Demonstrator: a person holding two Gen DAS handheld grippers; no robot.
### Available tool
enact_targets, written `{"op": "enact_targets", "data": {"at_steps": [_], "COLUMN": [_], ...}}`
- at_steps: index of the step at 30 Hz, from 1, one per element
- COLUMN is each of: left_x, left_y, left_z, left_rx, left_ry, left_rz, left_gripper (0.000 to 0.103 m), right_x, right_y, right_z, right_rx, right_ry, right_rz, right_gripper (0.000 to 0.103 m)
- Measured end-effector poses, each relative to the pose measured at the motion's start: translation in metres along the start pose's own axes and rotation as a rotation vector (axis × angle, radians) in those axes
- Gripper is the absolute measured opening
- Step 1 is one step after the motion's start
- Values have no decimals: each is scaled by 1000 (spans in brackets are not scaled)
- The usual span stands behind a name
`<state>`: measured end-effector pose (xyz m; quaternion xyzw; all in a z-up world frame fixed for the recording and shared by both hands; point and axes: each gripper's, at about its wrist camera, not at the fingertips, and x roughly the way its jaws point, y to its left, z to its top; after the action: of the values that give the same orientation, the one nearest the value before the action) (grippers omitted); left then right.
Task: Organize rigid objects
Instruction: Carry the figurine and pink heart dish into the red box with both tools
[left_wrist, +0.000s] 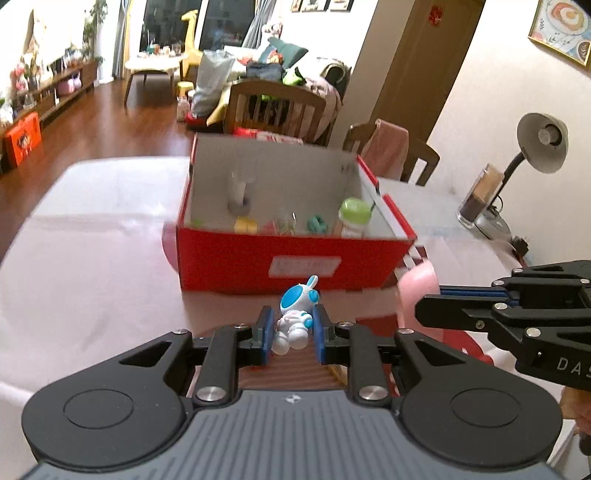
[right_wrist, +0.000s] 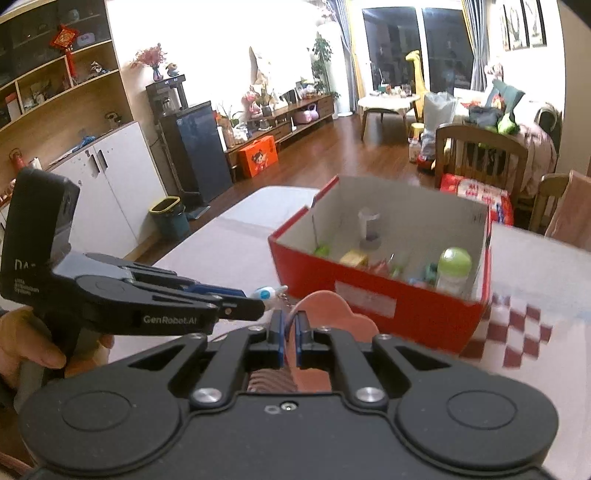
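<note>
Living-room light falls over the pale counter (left_wrist: 92, 229) where we work, its cloth showing a red-and-white check at one edge. Nearest to us, our left hand-held gripper (left_wrist: 291, 334) pinches a small white-and-blue astronaut figure (left_wrist: 295, 317) between its blue pads, gripping the body so the round helmet stands free above the fingers. We judge it is held this way for a clean drop. Just beside it, our right hand-held gripper (right_wrist: 290, 334) is pressed onto the thin edge of a flat pink plate (right_wrist: 332, 314), which juts forward and upward from the fingers; a thin rim like this leaves little else to pinch. In the right wrist view the astronaut's head peeks out past the left gripper's tip, close to the plate.

Beyond both tools sits an open red cardboard box (left_wrist: 295, 258), its near wall facing us. Inside lie a green-capped bottle (left_wrist: 354, 216), a clear upright item and several small toys, blurred. We judge both held pieces are headed there. Farther off stand wooden chairs (left_wrist: 273, 107), a desk lamp (left_wrist: 541, 144) and a cluttered sofa.
</note>
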<state>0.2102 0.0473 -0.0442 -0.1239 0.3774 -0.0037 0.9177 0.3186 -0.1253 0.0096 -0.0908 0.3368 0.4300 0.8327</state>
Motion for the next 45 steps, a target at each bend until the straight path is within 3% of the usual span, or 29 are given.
{"op": "enact_targets", "data": {"at_steps": [9,21,38,45], "left_x": [8,47,148,173], "left_y": [-4,1,12,16], "left_z": [51,93,112,107], "left_rx": [63,93,116,130], "left_ry": [-61,-40,84,133], "left_rz": [61,126,199,193], "left_gripper": [21,21,21,21], "right_x": [8,47,130,155], "right_y": [-14,-47,-91,-100], "right_z": [38,71,55,40], "right_rx": [-58,-97,-20,17], "right_ry": [-38,-31,89,175], "right_rz": [-37,-86,-106,-113], "right_gripper": [5,5,5,5]}}
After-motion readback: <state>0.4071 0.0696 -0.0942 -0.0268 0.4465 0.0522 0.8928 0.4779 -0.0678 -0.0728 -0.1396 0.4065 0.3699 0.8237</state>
